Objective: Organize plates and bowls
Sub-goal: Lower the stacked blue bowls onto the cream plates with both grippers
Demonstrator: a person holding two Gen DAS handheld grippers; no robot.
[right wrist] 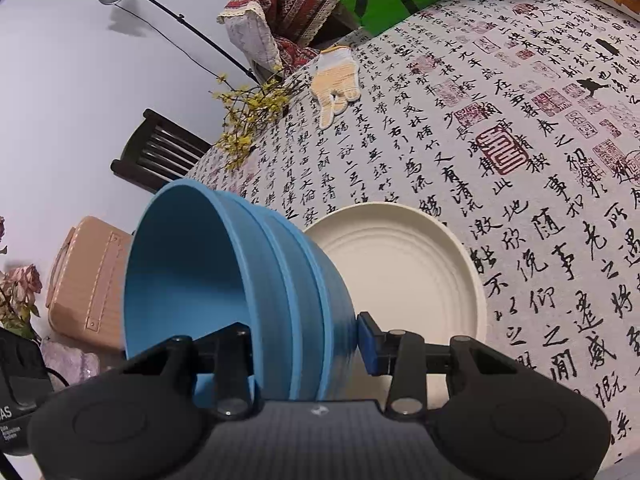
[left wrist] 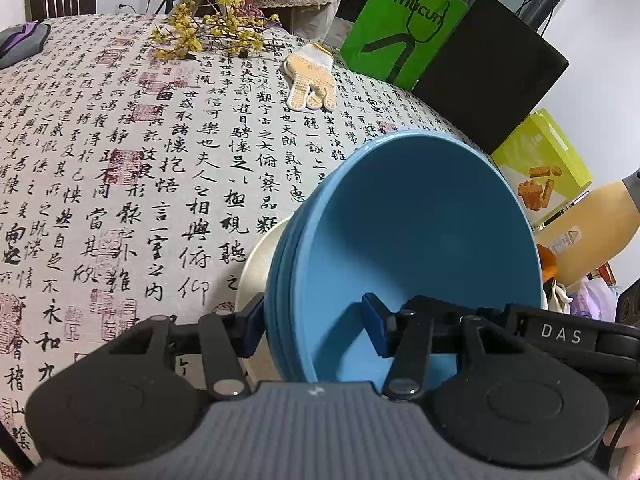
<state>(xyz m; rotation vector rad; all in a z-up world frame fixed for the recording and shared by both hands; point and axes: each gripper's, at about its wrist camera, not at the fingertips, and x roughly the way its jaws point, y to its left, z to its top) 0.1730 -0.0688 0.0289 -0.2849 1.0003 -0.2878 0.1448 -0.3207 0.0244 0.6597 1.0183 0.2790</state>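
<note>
A nested stack of blue bowls [left wrist: 420, 220] [right wrist: 188, 272] hangs tilted on its side just above a white plate [left wrist: 256, 272] [right wrist: 400, 272] that lies on the calligraphy tablecloth. Both grippers grip the stack by its rim wall from opposite sides. My left gripper [left wrist: 314, 328] is shut on it, with one pad inside the top bowl and the other against the outer wall. My right gripper [right wrist: 304, 344] clamps it the same way: its left finger is inside the bowl and its blue pad [right wrist: 368, 340] is on the outside. The stack hides most of the plate in the left wrist view.
A knitted glove [left wrist: 310, 80] [right wrist: 336, 80] and a sprig of yellow flowers [left wrist: 208, 28] [right wrist: 252, 116] lie at the table's far side. A green bag [left wrist: 400, 24] and a black box [left wrist: 492, 80] stand beyond them. A dark chair [right wrist: 160, 152] stands by the edge.
</note>
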